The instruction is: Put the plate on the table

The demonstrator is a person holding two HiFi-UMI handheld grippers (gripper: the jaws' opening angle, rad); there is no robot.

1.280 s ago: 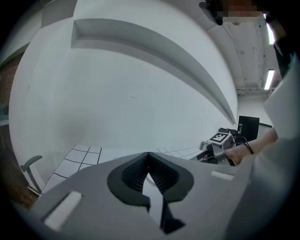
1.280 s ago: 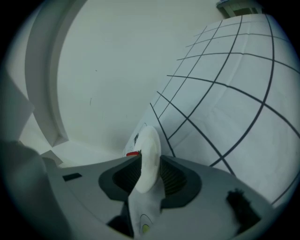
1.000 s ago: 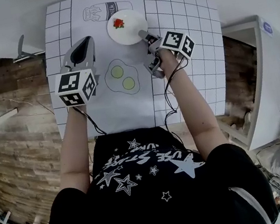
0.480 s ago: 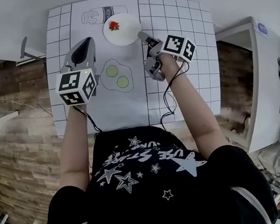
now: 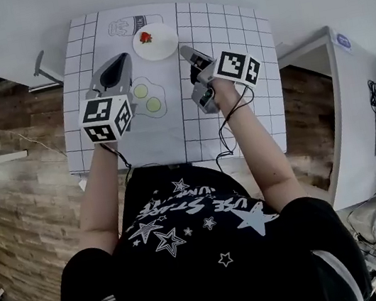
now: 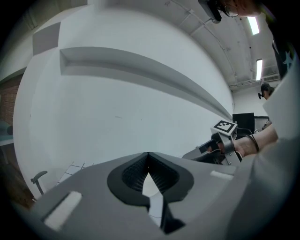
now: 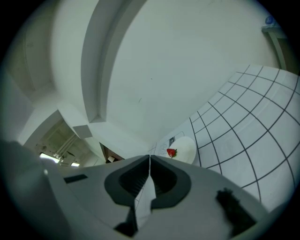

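Since a second ago the right hand-held gripper (image 5: 183, 52) has drawn back from the rim of the plate (image 5: 155, 41), where its tips then sat. Its jaws have just been closing, and they now meet with nothing between them. The whole counter looks smaller and farther off in the head view than before.

The plate lies flat on the counter (image 5: 171, 135), near its far edge, with a strawberry (image 5: 146, 37) resting on the plate's far left part. The plate partly overlaps a milk-bottle drawing (image 5: 124, 26) printed on the sheet that covers the counter. A fried-egg drawing (image 5: 148, 97) sits nearer the person.

In the head view the right hand-held gripper is to the right of the plate and slightly nearer the person, close to it but apart from it. In the right gripper view, plate and strawberry show just beyond the closed tips, a little to their right.

The left hand-held gripper (image 5: 115, 62) is on the plate's other side, left of it and nearer the person, over the egg drawing's edge. Its jaws are together and grip nothing. The plate lies out ahead, between the two tips.
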